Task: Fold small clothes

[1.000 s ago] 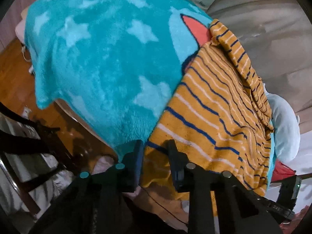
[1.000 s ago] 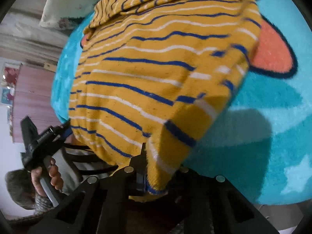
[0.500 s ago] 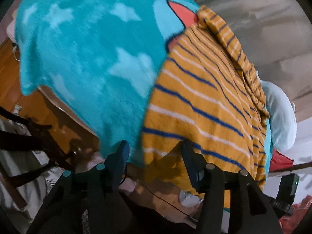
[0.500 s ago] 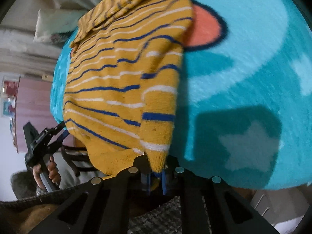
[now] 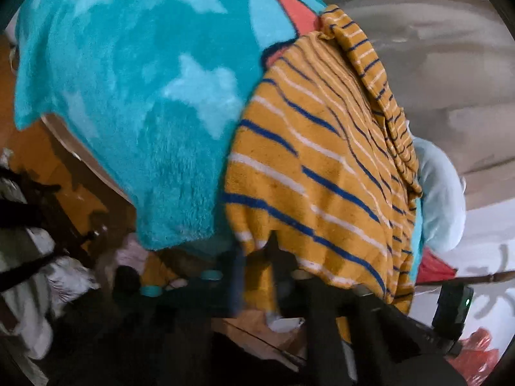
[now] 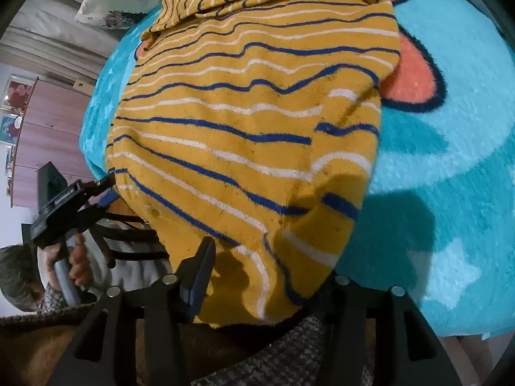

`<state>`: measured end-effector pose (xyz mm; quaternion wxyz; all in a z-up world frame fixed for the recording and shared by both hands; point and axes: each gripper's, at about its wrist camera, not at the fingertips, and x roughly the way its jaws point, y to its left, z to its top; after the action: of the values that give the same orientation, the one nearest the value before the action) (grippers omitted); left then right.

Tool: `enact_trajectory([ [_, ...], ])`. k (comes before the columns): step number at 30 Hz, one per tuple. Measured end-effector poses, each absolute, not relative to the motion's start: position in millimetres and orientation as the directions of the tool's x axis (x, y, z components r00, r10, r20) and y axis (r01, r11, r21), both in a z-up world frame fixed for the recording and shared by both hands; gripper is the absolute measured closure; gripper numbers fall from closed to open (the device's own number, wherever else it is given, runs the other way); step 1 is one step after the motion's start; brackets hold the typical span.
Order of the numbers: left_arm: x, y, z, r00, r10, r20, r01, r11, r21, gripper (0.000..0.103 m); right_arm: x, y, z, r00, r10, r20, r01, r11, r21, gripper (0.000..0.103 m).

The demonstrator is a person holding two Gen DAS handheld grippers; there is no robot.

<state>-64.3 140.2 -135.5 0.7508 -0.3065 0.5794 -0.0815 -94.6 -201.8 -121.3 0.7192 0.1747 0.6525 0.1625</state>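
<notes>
A yellow garment [image 5: 322, 160] with blue and white stripes lies on a turquoise fleece blanket [image 5: 145, 80], its near hem hanging over the table edge. It fills the right wrist view [image 6: 244, 135] too. My left gripper [image 5: 257, 257] has its jaws apart around the hem's left corner, blurred. My right gripper [image 6: 267, 270] is open, its left finger [image 6: 199, 267] visible and the right finger hidden under the draped hem. My left gripper also shows at the far left of the right wrist view [image 6: 96, 189].
The blanket [image 6: 450, 160] has star shapes and an orange patch [image 6: 415, 74]. A pale pillow [image 5: 441, 193] lies beyond the garment. Wooden floor [image 5: 64, 177] and dark chair legs [image 5: 38, 206] are below the table edge.
My right gripper was shut on the garment's hem and has opened, letting the corner drop. My left gripper's jaws have narrowed around the hem's other corner.
</notes>
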Motion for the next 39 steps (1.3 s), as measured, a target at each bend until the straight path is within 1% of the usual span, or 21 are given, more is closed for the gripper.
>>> enact_trajectory([
  [2,-65.5,139.3,-124.7,0.320,-0.472,-0.821,-0.226,0.804,-0.550,0.094,-95.7,-209.6,-120.5,0.102,0.503,-0.858,0.024,0.861,0.508,0.091],
  [5,-69.3,137.3,-98.8,0.342,-0.495,-0.799,-0.202,0.792,-0.576,0.094,-99.8,-225.4,-112.9,0.133,0.572,-0.810,0.039,0.813,0.581,0.092],
  [9,-66.6,130.9,-68.4,0.384,-0.489,-0.783,-0.161,0.800,-0.578,0.094,-97.8,-247.8,-88.7,0.220,0.690,-0.690,0.044,0.699,0.713,0.092],
  [14,-38.8,124.3,-42.8,0.422,-0.515,-0.746,-0.135,0.778,-0.614,0.094,-82.5,-260.9,-63.7,0.312,0.748,-0.586,0.020,0.612,0.791,0.092],
  [20,22.1,116.7,-14.8,0.465,-0.515,-0.720,-0.088,0.783,-0.616,0.094,-32.2,-274.6,-37.3,0.417,0.745,-0.520,0.018,0.566,0.824,0.092],
  [23,69.4,111.0,-13.3,0.467,-0.524,-0.712,-0.069,0.781,-0.620,0.094,2.5,-278.2,-24.6,0.463,0.713,-0.526,0.023,0.584,0.811,0.092],
  [26,127.8,103.2,-22.8,0.449,-0.529,-0.720,-0.075,0.780,-0.621,0.094,49.7,-279.5,-26.4,0.492,0.678,-0.547,0.069,0.596,0.800,0.092],
  [29,191.5,83.7,-28.9,0.447,-0.482,-0.754,-0.075,0.819,-0.568,0.094,104.6,-288.4,-44.4,0.515,0.631,-0.580,0.153,0.599,0.786,0.092],
  [30,207.9,77.3,-31.4,0.438,-0.469,-0.767,-0.075,0.831,-0.551,0.094,123.8,-293.0,-55.3,0.523,0.613,-0.592,0.189,0.594,0.782,0.089],
  [32,240.8,68.5,-40.3,0.403,-0.489,-0.774,-0.078,0.824,-0.562,0.094,153.4,-305.1,-77.8,0.528,0.563,-0.636,0.280,0.591,0.756,0.089],
  [33,251.1,67.6,-43.1,0.389,-0.517,-0.762,-0.084,0.804,-0.589,0.093,163.9,-313.7,-90.6,0.528,0.529,-0.664,0.350,0.577,0.738,0.080],
  [34,256.3,67.5,-44.5,0.383,-0.542,-0.748,-0.086,0.785,-0.614,0.091,168.3,-322.1,-99.8,0.539,0.510,-0.670,0.403,0.542,0.737,0.072],
  [35,262.0,68.0,-44.6,0.380,-0.571,-0.728,-0.083,0.763,-0.641,0.089,170.8,-331.4,-106.1,0.563,0.509,-0.651,0.441,0.482,0.757,0.056],
  [36,265.9,68.7,-43.5,0.381,-0.586,-0.715,-0.078,0.750,-0.657,0.085,170.4,-338.7,-111.2,0.592,0.518,-0.618,0.456,0.417,0.786,0.048],
  [38,273.0,73.4,-39.4,0.403,-0.594,-0.696,-0.078,0.736,-0.673,0.075,167.2,-348.8,-111.0,0.623,0.507,-0.595,0.456,0.382,0.804,0.045],
  [39,275.4,76.1,-37.8,0.409,-0.593,-0.693,-0.083,0.733,-0.676,0.067,165.4,-353.1,-107.0,0.628,0.488,-0.606,0.455,0.401,0.795,0.043],
])
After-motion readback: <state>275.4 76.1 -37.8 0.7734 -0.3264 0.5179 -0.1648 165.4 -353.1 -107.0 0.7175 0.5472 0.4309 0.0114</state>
